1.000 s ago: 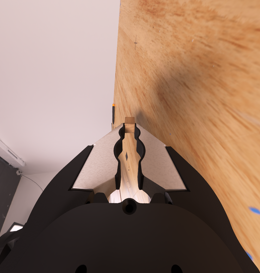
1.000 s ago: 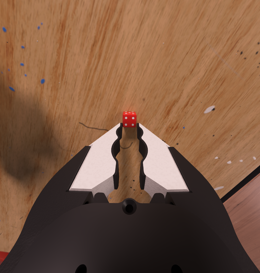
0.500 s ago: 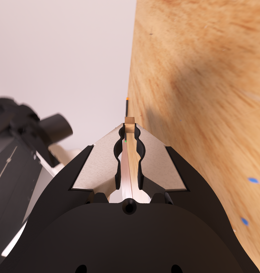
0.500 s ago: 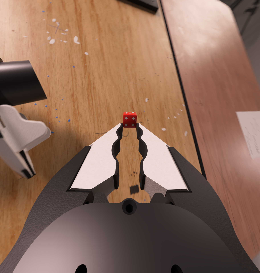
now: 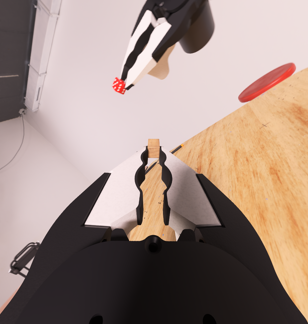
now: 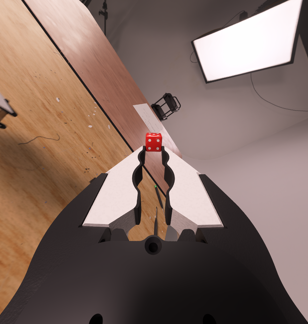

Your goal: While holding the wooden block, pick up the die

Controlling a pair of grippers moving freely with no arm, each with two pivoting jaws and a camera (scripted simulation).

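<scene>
My left gripper (image 5: pixel 153 148) is shut on a small wooden block (image 5: pixel 153 148), pinched between its fingertips above the wooden table (image 5: pixel 254 175). My right gripper (image 6: pixel 153 149) is shut on a red die with white pips (image 6: pixel 153 142), held in the air beyond the table's edge. The left wrist view also shows the right gripper (image 5: pixel 128 84) high up with the die (image 5: pixel 119 85) at its tips. The left gripper's fingertips and the block show at the left edge of the right wrist view (image 6: pixel 0 114).
A red disc (image 5: pixel 267 82) lies on the table at the far right of the left wrist view. A black pen with an orange tip (image 5: pixel 176 149) lies near the table's edge. A reddish-brown table (image 6: pixel 100 70) bearing a white paper (image 6: pixel 148 117) adjoins. Two thin dark tools (image 6: pixel 158 198) lie under my right gripper.
Both grippers have risen and tilted away from the table, each keeping its grip. The right gripper with the die now shows high in the left wrist view.
</scene>
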